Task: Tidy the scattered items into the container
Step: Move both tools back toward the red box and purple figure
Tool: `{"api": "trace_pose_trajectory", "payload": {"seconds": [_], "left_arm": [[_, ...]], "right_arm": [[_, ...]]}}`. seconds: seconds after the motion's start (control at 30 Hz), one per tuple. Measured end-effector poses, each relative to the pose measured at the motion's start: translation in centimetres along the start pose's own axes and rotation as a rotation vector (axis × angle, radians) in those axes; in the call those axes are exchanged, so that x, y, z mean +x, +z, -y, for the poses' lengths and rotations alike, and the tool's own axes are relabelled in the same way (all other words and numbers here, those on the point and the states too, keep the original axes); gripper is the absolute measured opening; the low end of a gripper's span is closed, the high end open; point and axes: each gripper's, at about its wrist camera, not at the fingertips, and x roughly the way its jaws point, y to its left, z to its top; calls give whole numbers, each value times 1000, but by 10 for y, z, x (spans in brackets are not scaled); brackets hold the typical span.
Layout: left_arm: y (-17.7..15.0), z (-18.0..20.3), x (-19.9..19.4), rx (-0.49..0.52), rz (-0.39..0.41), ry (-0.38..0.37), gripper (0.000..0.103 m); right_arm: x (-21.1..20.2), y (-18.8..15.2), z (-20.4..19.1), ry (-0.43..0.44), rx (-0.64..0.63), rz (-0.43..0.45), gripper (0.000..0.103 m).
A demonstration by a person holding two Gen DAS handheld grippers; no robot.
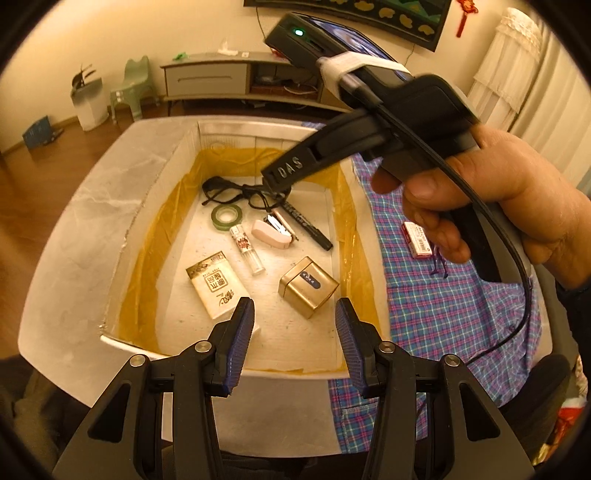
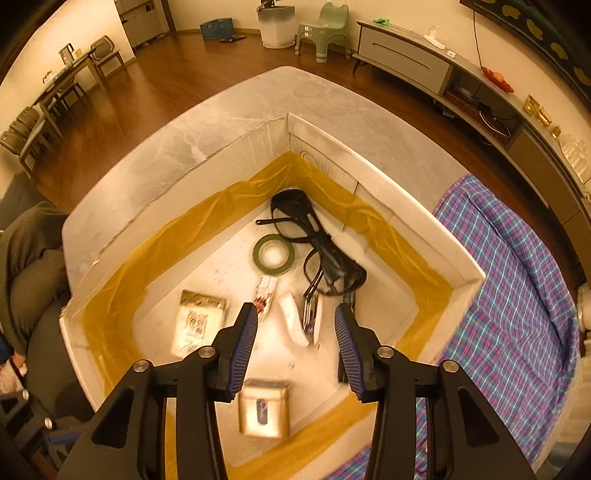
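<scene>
A white box lined with yellow tape sits on the marble table. Inside lie black glasses, a green tape roll, a lighter, a pink case, a black marker, a cigarette pack and a gold tin. My left gripper hangs open above the box's near end, holding nothing. My right gripper is also open and empty, over the box above the tin. A small red packet lies outside on the plaid cloth.
A hand holds the right gripper high over the box's far right part. The plaid cloth covers the table right of the box. A person sits at the near-left table edge. Wooden floor, a TV cabinet and a green stool lie beyond.
</scene>
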Motion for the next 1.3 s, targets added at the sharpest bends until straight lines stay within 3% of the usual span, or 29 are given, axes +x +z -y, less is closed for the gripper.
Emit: {"api": "trace_pose_trajectory", "payload": {"seconds": [0.23,0.43,0.63,1.03,1.3], "left_arm": [[-7,15,-22,38,77,63,48],[-17,30,-41,47,140,61,48],[-30,47,-48,49,180,59,48],[-48,81,-48,77,209,93,48],[-65,104,-40,74,205,34,48]], "right_arm": [[-51,-32,4,76,29,141,45],[-85,-67,9,143,38,239,45],[-107,-113,14,149,29,334,45],[-134,-195,27,195,-1,459,45],[-137,-244,48,235,55,492,45]]}}
